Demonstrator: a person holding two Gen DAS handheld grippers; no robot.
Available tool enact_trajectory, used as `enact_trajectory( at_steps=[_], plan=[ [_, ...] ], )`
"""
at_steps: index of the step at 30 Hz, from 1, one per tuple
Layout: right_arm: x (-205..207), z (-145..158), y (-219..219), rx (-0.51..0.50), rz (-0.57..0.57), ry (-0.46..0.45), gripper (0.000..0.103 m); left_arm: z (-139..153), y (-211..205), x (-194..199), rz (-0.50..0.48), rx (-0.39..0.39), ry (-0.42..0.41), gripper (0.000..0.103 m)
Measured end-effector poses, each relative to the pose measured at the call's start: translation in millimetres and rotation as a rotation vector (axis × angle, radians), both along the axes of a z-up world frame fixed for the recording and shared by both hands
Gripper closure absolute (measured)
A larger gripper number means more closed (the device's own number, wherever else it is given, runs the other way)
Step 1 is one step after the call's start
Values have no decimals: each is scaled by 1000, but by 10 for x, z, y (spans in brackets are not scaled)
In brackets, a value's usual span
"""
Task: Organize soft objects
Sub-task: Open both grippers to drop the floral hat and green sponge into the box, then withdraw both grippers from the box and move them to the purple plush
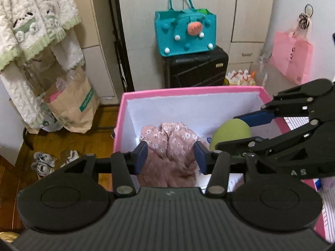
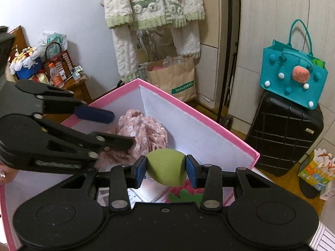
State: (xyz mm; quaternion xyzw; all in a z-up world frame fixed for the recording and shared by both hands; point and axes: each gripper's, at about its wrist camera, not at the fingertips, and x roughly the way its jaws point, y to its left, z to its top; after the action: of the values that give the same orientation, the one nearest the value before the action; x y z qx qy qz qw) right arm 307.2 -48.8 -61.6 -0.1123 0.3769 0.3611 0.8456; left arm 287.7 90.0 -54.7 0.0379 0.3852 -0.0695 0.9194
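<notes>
Halfway there, by the look — left claw (image 1: 170, 156) open around floral cloth (image 1: 169, 146) lying in pink box (image 1: 188, 90); right claw (image 2: 165, 168) gripping green cushion (image 2: 165, 167), not yet dropped.

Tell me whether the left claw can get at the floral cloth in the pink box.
Probably yes: the left claw is open, straddling the floral cloth inside the pink box, with nothing between them.
</notes>
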Motion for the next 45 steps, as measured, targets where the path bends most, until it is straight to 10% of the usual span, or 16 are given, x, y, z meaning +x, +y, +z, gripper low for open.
enact_trajectory(
  at_steps=[13, 45],
  plan=[
    [-101, 101, -17, 39, -2, -56, 39, 231, 195, -411, 23, -48, -100, 35],
    [-2328, 916, -1416, 69, -56, -127, 34, 968, -480, -1982, -241, -130, -25, 29]
  ],
)
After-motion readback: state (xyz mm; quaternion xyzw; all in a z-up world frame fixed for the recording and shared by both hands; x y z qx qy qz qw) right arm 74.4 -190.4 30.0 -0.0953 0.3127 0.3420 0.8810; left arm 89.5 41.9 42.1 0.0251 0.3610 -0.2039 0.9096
